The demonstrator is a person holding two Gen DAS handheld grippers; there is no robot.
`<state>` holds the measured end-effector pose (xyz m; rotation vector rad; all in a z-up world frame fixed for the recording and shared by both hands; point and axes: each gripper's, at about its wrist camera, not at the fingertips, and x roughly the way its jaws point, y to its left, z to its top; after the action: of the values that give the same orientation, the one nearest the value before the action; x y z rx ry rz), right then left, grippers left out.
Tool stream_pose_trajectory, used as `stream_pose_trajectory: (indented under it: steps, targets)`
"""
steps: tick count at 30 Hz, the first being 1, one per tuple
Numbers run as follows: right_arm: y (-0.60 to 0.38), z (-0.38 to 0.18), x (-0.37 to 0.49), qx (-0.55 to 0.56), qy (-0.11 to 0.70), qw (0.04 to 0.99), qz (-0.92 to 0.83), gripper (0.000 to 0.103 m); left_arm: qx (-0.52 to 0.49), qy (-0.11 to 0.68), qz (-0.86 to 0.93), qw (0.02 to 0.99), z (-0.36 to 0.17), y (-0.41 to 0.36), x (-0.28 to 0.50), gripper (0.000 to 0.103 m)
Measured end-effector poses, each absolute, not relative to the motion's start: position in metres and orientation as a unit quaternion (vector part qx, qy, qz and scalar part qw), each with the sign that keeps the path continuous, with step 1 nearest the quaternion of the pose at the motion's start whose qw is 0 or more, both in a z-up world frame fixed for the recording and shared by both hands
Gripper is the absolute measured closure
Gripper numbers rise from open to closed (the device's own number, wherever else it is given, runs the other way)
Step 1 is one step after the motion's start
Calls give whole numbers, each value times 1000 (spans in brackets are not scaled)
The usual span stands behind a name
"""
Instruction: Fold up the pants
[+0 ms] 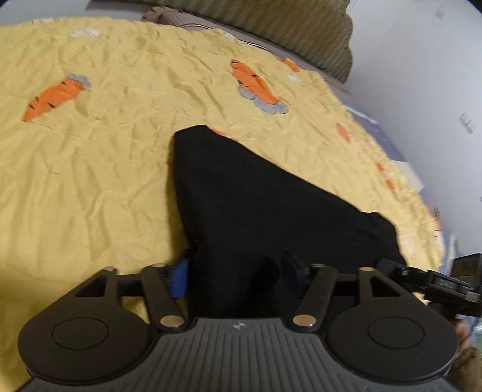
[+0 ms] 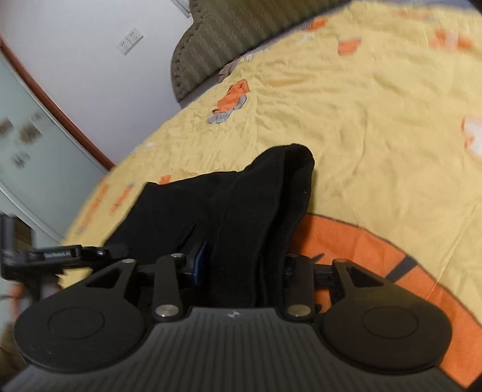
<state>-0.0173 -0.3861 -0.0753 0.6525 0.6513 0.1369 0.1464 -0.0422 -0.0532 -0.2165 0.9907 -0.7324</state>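
The black pants (image 1: 241,193) lie bunched on the yellow carrot-print bed cover (image 1: 90,181). My left gripper (image 1: 238,271) has the black cloth filling the gap between its blue-padded fingers (image 1: 179,277) and looks shut on it. In the right wrist view the pants (image 2: 241,205) run from the bed up into my right gripper (image 2: 241,265), whose blue pad (image 2: 199,262) presses the cloth; it looks shut on the pants. Each gripper shows at the edge of the other's view: the right one (image 1: 436,283), the left one (image 2: 60,256).
An olive ribbed headboard (image 1: 286,27) stands at the far edge of the bed. A white wall with switches (image 2: 129,40) is beside it. A frosted glass door with a red-brown frame (image 2: 45,99) is left of the bed in the right wrist view.
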Motion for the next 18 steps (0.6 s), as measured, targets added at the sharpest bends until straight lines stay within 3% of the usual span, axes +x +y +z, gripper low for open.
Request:
stream_pose_trajectory:
  steps: [2, 4, 7, 11, 18]
  targets:
    - [-397, -82, -16, 353, 308, 879, 85, 61, -101, 463, -330, 816, -52, -48, 145, 40]
    - [-398, -85, -11, 372, 303, 873, 90, 63, -56, 454, -304, 836, -50, -61, 139, 71]
    - [-385, -82, -6, 338, 307, 887, 74, 71, -65, 444, -311, 838, -48, -56, 135, 83]
    - [-378, -78, -8, 330, 302, 892, 59, 74, -117, 439, -324, 830, -43, -36, 136, 88]
    - [-370, -62, -9, 344, 278, 894, 65, 77, -112, 407, -322, 847, -23, -26, 123, 89]
